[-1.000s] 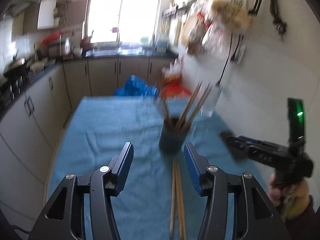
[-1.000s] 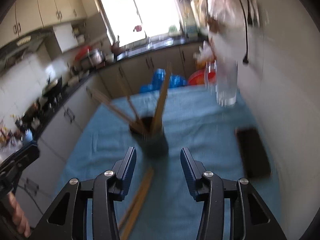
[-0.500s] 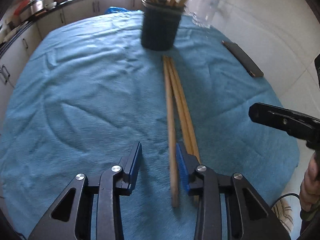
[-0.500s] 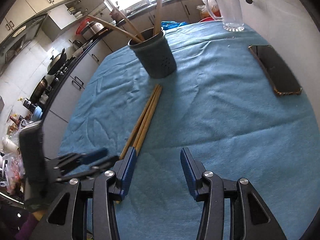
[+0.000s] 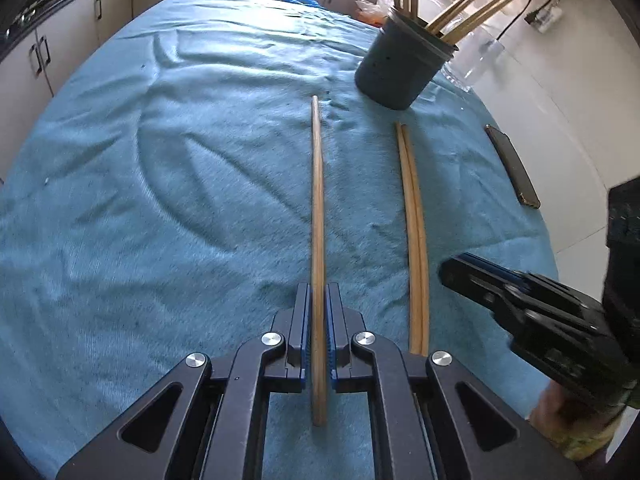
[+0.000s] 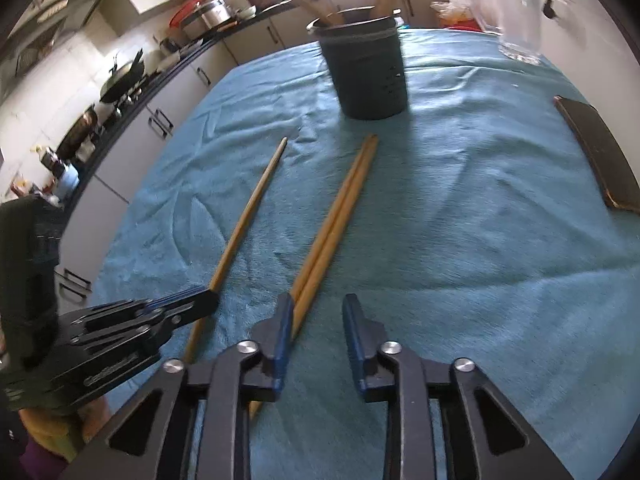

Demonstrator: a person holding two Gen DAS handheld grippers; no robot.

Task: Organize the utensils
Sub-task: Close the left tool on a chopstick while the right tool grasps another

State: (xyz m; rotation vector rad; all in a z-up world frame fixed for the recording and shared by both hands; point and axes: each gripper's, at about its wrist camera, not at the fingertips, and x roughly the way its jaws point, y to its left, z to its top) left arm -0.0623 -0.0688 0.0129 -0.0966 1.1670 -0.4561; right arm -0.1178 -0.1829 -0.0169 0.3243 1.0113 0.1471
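Observation:
My left gripper point(image 5: 318, 298) is shut on a wooden chopstick point(image 5: 318, 200), which points toward a dark utensil cup point(image 5: 400, 68) holding several chopsticks. A pair of chopsticks point(image 5: 414, 232) lies on the blue cloth to its right. In the right wrist view my right gripper point(image 6: 316, 316) is open, its left finger against the near end of that pair point(image 6: 340, 216). The held chopstick point(image 6: 248, 216) and the left gripper point(image 6: 208, 304) show at left. The cup point(image 6: 366, 76) stands ahead.
A blue towel point(image 5: 160, 200) covers the table. A dark phone point(image 6: 600, 152) lies at the right edge, also in the left wrist view point(image 5: 512, 168). A clear glass jug point(image 6: 516, 12) stands beyond the cup. Kitchen counters and cabinets run along the left and back.
My left gripper has closed on one chopstick and drawn it left, away from the other two. My right gripper has come down to the near end of the remaining pair.

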